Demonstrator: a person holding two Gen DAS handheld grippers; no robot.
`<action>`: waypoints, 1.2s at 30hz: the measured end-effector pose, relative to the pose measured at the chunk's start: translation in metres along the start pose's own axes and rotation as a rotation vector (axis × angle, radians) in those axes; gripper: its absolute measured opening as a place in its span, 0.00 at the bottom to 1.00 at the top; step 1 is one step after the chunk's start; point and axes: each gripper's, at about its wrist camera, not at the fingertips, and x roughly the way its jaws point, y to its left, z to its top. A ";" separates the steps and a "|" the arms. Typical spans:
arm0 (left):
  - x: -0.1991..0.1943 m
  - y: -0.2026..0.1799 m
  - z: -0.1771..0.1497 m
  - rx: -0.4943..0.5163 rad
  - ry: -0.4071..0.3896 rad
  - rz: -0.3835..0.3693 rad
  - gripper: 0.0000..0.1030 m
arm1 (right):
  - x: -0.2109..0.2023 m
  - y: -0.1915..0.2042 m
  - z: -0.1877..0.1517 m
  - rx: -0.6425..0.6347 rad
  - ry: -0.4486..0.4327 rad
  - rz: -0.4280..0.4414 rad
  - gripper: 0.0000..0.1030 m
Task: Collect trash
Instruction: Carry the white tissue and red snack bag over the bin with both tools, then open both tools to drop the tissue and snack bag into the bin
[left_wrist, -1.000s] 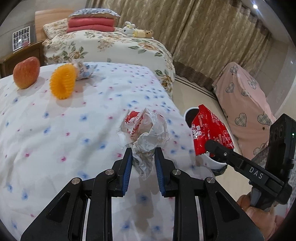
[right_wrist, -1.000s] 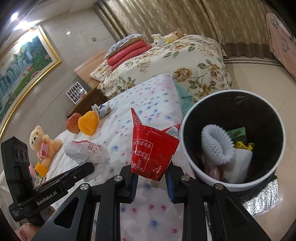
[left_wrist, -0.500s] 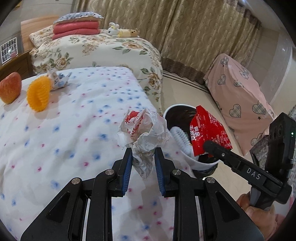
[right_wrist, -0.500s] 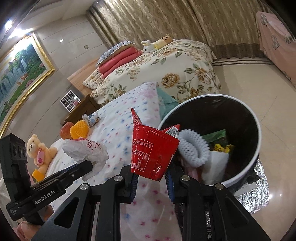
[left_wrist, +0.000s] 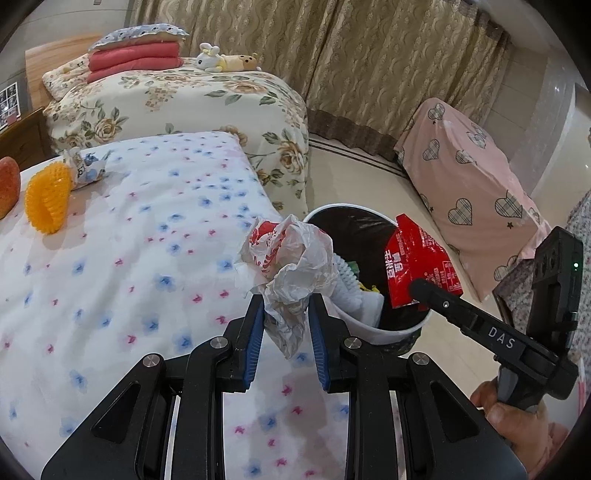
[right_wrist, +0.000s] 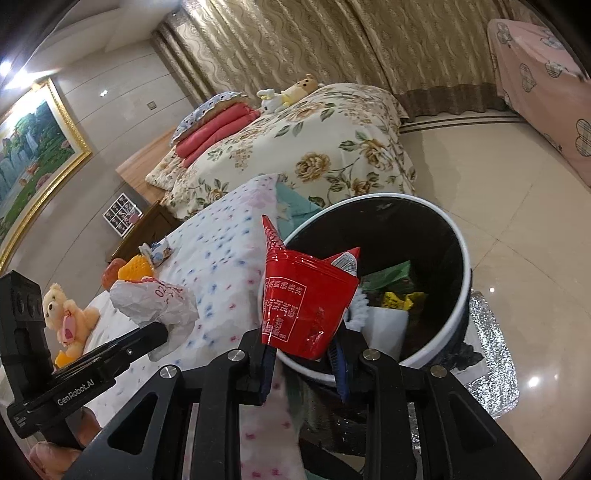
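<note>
I see two grabbers, one bin (right_wrist: 458, 236) | My left grabber (left_wrist: 286, 334) squeezes one crumpled white wrapper (left_wrist: 291, 258) standing up, near the bin's left rim | My right grabber (right_wrist: 303, 363) squeezes one red packet (right_wrist: 306, 299), torn corners up, over the bin's near rim | Writing: "DAS", "GenRobot.AI"

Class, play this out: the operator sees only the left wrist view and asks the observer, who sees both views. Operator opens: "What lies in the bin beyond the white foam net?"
Observer: A green wrapper and a yellow scrap in the bin.
Operator: Anything on the bed to my left?
Observer: A teddy bear past the apple.
Operator: What is on the wall there?
Observer: A gold-framed landscape painting.
</note>
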 end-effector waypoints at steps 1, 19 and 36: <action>0.001 -0.002 0.001 0.003 0.001 -0.003 0.22 | 0.000 -0.001 0.000 0.000 0.000 -0.003 0.26; 0.027 -0.033 0.010 0.059 0.035 -0.037 0.22 | -0.001 -0.029 0.007 0.021 0.006 -0.058 0.28; 0.053 -0.049 0.023 0.090 0.074 -0.050 0.22 | 0.007 -0.041 0.024 0.009 0.021 -0.091 0.29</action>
